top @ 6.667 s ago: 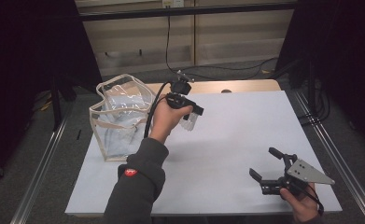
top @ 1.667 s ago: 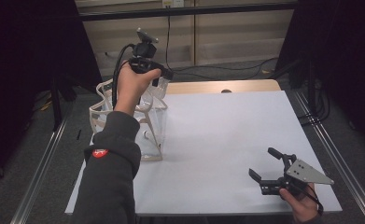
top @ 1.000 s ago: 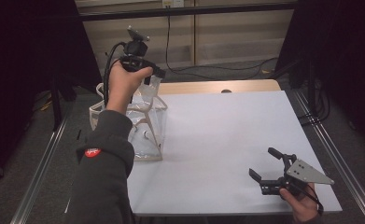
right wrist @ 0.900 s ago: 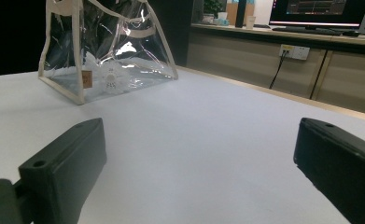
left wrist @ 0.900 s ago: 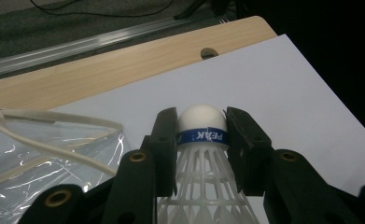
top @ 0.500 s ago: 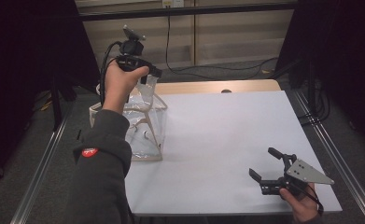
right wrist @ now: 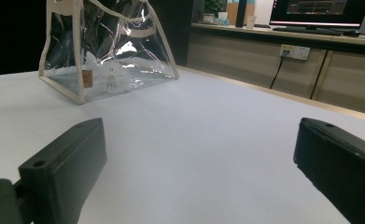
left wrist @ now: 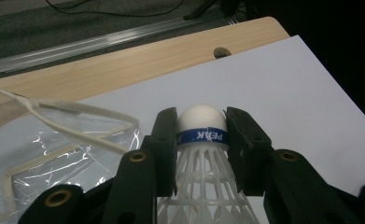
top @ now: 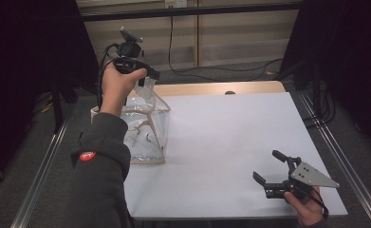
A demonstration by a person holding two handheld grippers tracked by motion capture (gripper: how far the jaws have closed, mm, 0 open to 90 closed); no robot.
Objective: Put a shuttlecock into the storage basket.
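Observation:
A clear plastic bag [top: 145, 128] with cream trim stands at the left of the white table [top: 230, 137]. My left gripper [top: 149, 76] is raised above the bag's far side. It is shut on the cork of a white shuttlecock [left wrist: 201, 122] with a blue band; the skirt points back toward the camera. The bag's open rim [left wrist: 54, 140] lies below and left of the jaws. Another shuttlecock [right wrist: 111, 77] lies inside the bag [right wrist: 108, 51]. My right gripper [top: 266, 165] rests low at the table's near right corner, open and holding nothing [right wrist: 199, 154].
A strip of bare wooden tabletop [top: 207, 88] with a hole runs along the far edge. Metal rails [top: 45, 156] flank the table on both sides. Cables [top: 211, 69] lie on the floor behind. Dark curtains close in left and right.
My left gripper has risen from beside the bag to above it and drifted left, still holding the shuttlecock. The right gripper has not moved.

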